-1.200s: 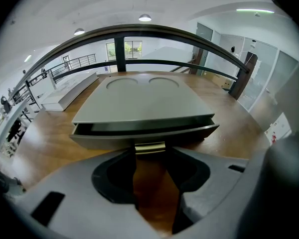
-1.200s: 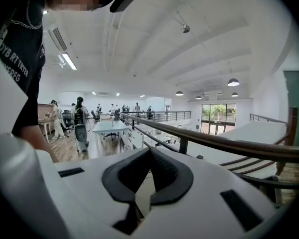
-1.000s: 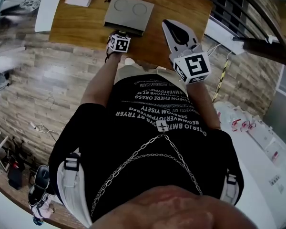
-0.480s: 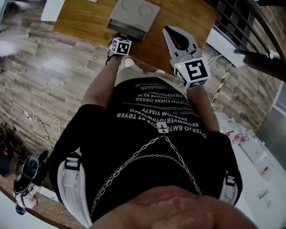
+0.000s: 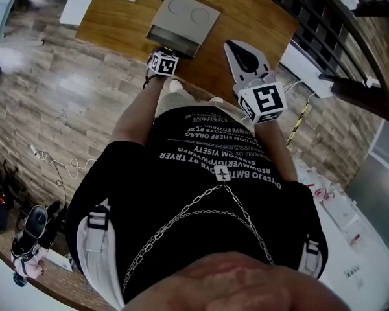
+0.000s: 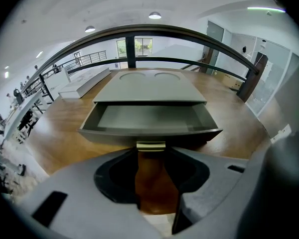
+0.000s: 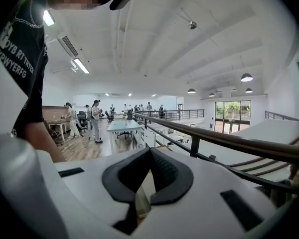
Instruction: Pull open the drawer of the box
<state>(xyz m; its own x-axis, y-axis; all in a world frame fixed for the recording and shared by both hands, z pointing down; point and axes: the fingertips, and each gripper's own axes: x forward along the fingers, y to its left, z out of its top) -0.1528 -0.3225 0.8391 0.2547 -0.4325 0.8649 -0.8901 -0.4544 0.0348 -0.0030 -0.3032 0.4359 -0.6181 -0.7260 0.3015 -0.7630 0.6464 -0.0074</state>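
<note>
The drawer [image 6: 149, 119], probably light and stiff, is sitting pulled out of the box [image 6: 149, 86] at centre frame, the left gripper [image 6: 150, 152] pinching its small, slippery-looking tab [image 6: 150, 145], the right gripper [image 7: 148, 156] hanging closed and empty.

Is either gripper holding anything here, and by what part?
The left gripper grips the open drawer by its small front pull tab; the right gripper holds nothing, jaws together.

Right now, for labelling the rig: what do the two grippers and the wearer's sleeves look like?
Left gripper looks grey, right gripper white, both smooth plastic with black padded inner rims. Each carries a cube with black-and-white square markers. Short black T-shirt sleeves.
</note>
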